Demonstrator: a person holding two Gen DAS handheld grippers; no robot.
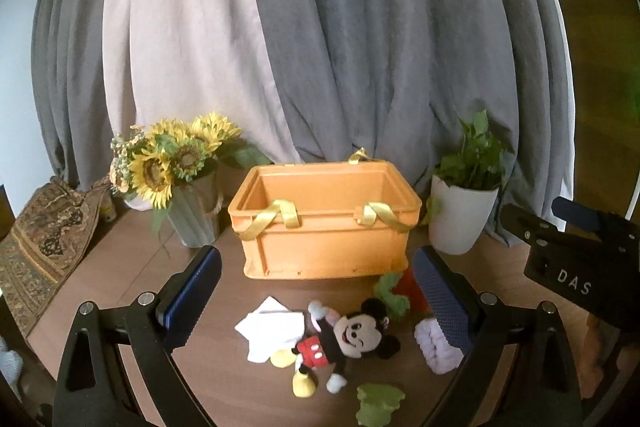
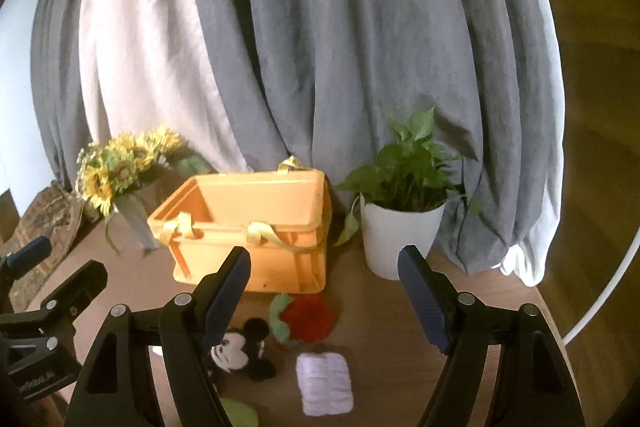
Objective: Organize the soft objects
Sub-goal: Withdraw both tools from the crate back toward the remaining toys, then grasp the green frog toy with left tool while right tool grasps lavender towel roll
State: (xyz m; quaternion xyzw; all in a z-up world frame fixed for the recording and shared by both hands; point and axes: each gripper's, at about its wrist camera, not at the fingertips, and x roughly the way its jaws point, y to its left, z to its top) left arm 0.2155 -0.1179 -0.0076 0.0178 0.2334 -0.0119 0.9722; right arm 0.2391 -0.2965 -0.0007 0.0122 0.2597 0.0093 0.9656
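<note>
An orange crate (image 1: 326, 251) with yellow ribbon handles stands open on the wooden table; it also shows in the right wrist view (image 2: 256, 255). In front of it lie a Mickey Mouse plush (image 1: 344, 341) (image 2: 240, 349), a white folded cloth (image 1: 272, 331), a red and green knitted strawberry (image 1: 400, 293) (image 2: 306, 317), a pale lilac cloth (image 1: 434, 349) (image 2: 325, 389) and a green soft piece (image 1: 378, 405) (image 2: 240, 413). My left gripper (image 1: 320, 307) is open and empty above the toys. My right gripper (image 2: 324, 303) is open and empty above the strawberry.
A sunflower vase (image 1: 192, 203) (image 2: 132, 203) stands left of the crate. A white potted plant (image 1: 460, 211) (image 2: 400, 231) stands right of it. Grey and white curtains (image 1: 320, 47) hang behind. A patterned rug (image 1: 44, 247) lies at the left edge.
</note>
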